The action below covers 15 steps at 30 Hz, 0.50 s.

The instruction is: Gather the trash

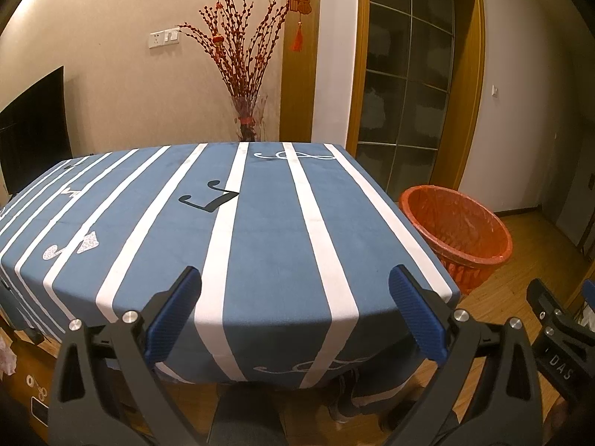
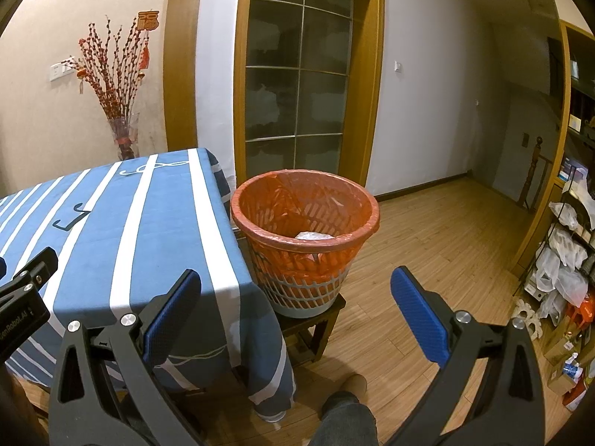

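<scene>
- L gripper (image 1: 295,278): jaws spread wide, nothing between the blue pads (image 1: 174,319); held over near edge of the table (image 1: 260,245), pointing across it.
- R gripper (image 2: 295,278): jaws spread wide, nothing held; aimed toward the bin (image 2: 301,256), w/ left pad over table corner and right pad over the wood floor (image 2: 446,245). Also seen at right edge of L wrist view (image 1: 557,338).
- Table: covered w/ blue cloth, white stripes, music-note motifs; cloth hangs down over near side.
- Bin: grey lattice basket lined w/ orange-red bag, upright, standing on a small dark stool (image 2: 316,323) just beside table's right side. In L wrist view it shows past the table's right edge (image 1: 457,234).
- Trash (image 2: 314,236): pale crumpled item lying inside the bin, low down, partly hidden by near rim; cannot tell what it is.
- Bkgd: vase of red branches (image 1: 241,67) behind far table edge; glass-panel door (image 2: 297,85) in wood frame behind bin; dark screen (image 1: 33,130) at far left.
- Shelf rack w/ plastic bags (image 2: 569,260) at far right of R wrist view, well apart from bin.
- Person's leg & shoe (image 2: 346,405) visible on floor below R gripper.
</scene>
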Motion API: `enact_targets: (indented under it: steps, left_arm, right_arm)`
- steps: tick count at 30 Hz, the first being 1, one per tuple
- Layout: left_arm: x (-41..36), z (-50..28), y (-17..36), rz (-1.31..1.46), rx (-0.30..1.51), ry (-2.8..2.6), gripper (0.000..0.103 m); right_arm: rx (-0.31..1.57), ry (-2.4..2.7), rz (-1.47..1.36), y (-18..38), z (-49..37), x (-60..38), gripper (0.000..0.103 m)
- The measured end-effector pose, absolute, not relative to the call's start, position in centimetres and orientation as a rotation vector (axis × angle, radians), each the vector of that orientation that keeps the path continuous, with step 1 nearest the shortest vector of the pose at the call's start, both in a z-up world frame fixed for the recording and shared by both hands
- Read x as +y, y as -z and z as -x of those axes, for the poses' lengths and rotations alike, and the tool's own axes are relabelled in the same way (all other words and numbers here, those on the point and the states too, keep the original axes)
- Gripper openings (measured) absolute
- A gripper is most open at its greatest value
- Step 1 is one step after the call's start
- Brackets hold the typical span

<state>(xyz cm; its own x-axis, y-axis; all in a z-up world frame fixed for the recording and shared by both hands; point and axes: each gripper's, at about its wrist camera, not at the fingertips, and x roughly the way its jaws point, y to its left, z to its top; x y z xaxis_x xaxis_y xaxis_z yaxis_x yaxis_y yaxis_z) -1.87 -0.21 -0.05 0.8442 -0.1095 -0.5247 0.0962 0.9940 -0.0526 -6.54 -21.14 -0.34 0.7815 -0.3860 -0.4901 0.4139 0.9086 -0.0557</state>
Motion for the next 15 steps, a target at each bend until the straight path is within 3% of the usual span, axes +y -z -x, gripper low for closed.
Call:
enact_targets:
  steps: [15]
  left_arm:
    - [-0.31, 1.81, -0.08, 0.023, 0.560, 0.109, 0.099]
  right_arm:
    - [0.519, 0.432, -0.057, 0.39, 6.54, -21.11, 0.100]
